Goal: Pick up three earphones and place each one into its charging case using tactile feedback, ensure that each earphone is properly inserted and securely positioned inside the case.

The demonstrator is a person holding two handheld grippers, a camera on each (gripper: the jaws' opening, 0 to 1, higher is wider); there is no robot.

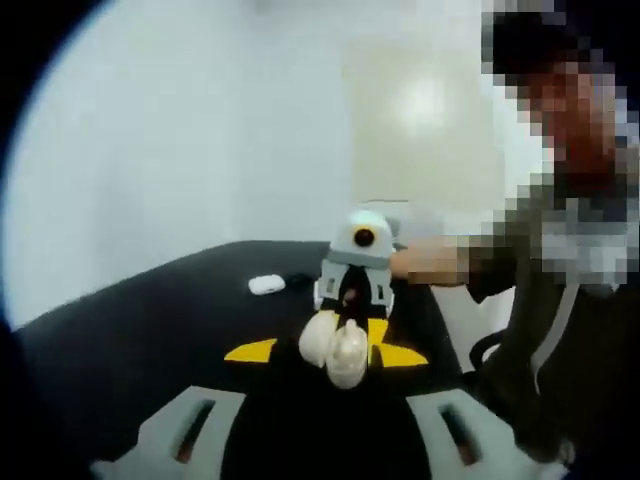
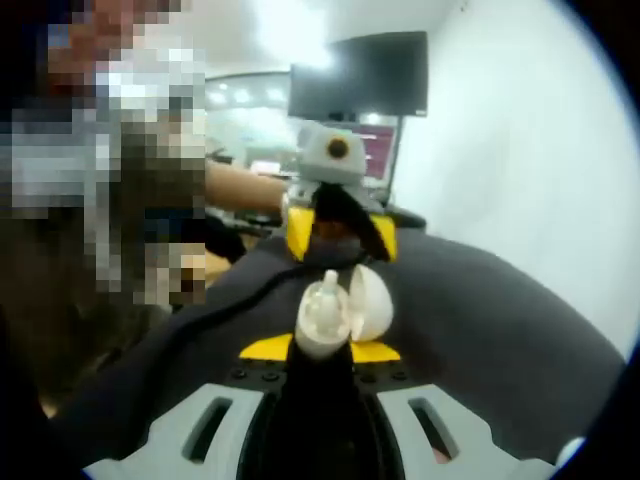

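Charging case held up between two hand-held tongs

White clamshell charging case (image 2: 345,310), lid open, sits at the tip of the right gripper (image 2: 322,350). The gripper's yellow-tipped jaws are narrow and closed against the case's base. A white earphone (image 2: 323,305) seems to stand in the base, left of the lid.

In the left gripper view, the case (image 1: 335,345) hangs above a black table (image 1: 130,340). The right gripper (image 1: 345,325) faces the camera just behind the case, with a person's hand (image 1: 430,262) on it. The left gripper (image 1: 325,352) holds its jaws wide, one yellow tip on either side of the case and neither touching it. A small white rounded object (image 1: 266,284) lies far left on the table. In the right gripper view, a dark wall screen (image 2: 365,75) hangs beyond.
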